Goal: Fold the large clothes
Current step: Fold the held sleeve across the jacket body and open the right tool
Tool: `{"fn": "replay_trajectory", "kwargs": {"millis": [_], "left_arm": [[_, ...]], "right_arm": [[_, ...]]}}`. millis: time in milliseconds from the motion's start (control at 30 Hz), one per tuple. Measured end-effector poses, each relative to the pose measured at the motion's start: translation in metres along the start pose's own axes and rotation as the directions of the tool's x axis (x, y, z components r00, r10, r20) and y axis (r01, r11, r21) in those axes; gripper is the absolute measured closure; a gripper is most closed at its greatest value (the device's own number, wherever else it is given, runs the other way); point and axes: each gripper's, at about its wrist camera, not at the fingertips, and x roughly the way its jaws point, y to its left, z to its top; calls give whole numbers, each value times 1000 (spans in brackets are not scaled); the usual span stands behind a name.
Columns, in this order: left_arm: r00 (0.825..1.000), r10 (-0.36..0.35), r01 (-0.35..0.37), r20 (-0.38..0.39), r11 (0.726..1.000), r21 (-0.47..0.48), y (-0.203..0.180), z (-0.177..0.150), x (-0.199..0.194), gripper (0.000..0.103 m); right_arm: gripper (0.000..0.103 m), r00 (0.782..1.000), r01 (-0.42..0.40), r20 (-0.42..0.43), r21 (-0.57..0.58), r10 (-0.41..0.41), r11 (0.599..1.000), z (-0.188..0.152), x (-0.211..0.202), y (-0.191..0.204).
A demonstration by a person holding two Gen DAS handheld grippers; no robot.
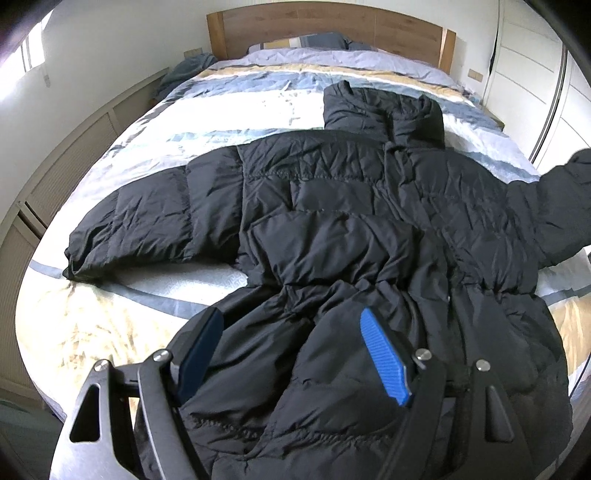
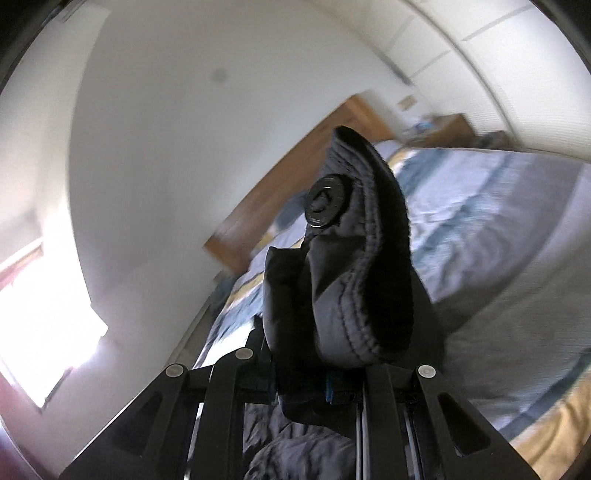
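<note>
Left gripper (image 1: 291, 332) spread wide over black jacket (image 1: 351, 206); right gripper (image 2: 301, 387) apparently clamps its cuff (image 2: 354, 266)

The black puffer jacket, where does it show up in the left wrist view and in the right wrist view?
Left wrist: the black puffer jacket lies spread across the centre and lower right, under the open left gripper.
Right wrist: only a cuff with a snap button shows, centre frame, clamped in the right gripper.
Shared landmark: the wooden headboard.

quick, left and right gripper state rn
left gripper: open, over the black jacket, holding nothing.
right gripper: shut on the jacket cuff.
</note>
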Motion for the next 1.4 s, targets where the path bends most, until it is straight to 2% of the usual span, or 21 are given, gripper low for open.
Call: {"fn": "replay_trajectory", "kwargs": {"millis": [167,333,633,833,933,1067,1167,1400], "left_arm": [[1000,-3,3,11,1000,-27,9,-2,-8,27],[1000,-6,6,20,999,-33,12,-4,-14,27],[1000,-11,12,16,999,-53,14,-6,-15,27],[1000,-16,16,10,999,-51,11,-8,-14,27],[1000,-16,16,8,999,-50,10,-8,-13,27],[1000,-16,16,7,999,-50,10,-8,-12,27],[1000,-16,16,4,999,-50,10,-9,-11,27],[1000,-20,20,3,999,-49,7,-11,-12,27]], "right_arm": [[85,993,-55,-114,-123,41,991,-23,33,48],[85,967,-115,-246,-208,62,971,-69,55,75],[82,900,-158,-435,-268,26,950,-139,84,91],[80,828,-169,-558,-326,-46,930,-191,93,106],[76,795,-161,-600,-348,-87,923,-212,98,105],[64,756,-161,-643,-360,-119,919,-236,103,104],[62,747,-167,-653,-369,-127,914,-244,103,111],[51,730,-157,-666,-380,-152,911,-257,109,114]]}}
